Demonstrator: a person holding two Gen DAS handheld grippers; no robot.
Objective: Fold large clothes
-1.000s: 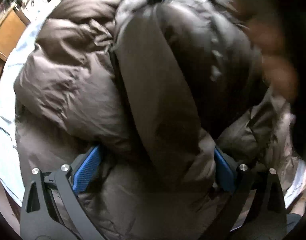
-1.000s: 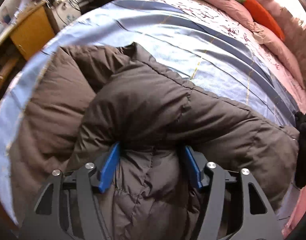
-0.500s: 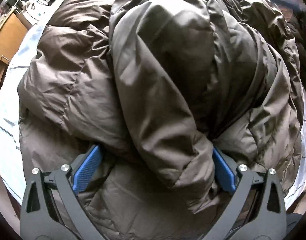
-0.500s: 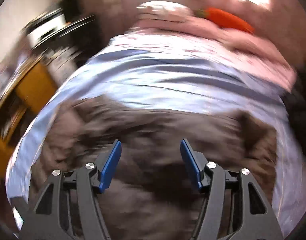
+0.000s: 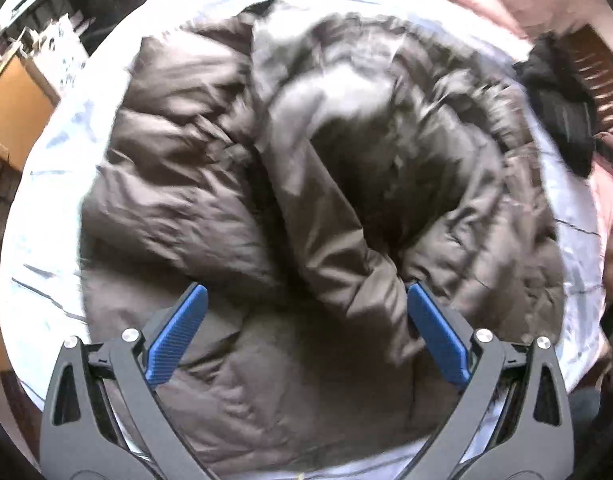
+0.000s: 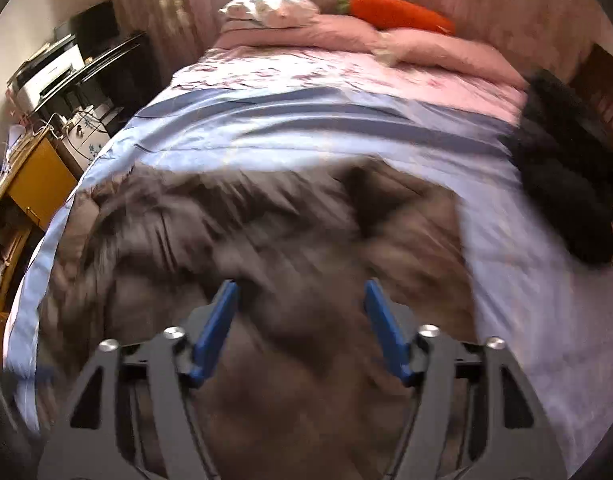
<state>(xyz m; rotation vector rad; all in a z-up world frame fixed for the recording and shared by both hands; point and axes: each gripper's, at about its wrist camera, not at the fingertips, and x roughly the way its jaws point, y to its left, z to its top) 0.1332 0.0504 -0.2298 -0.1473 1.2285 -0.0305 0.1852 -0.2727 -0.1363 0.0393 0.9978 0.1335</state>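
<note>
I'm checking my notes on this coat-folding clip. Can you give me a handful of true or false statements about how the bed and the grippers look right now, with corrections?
1. The brown puffer coat lies on a light blue sheet. True.
2. The left gripper is clamped shut on a sleeve. False: its blue pads stand wide apart above the coat, pressing on nothing.
3. An orange carrot-shaped cushion lies at the head of the bed. True.
4. The right gripper holds a fold of the coat. False: its jaws are opening, with the blurred coat below them and nothing pinched.
5. The dark garment lies on top of the coat. False: it sits apart, at the bed's edge.
</note>
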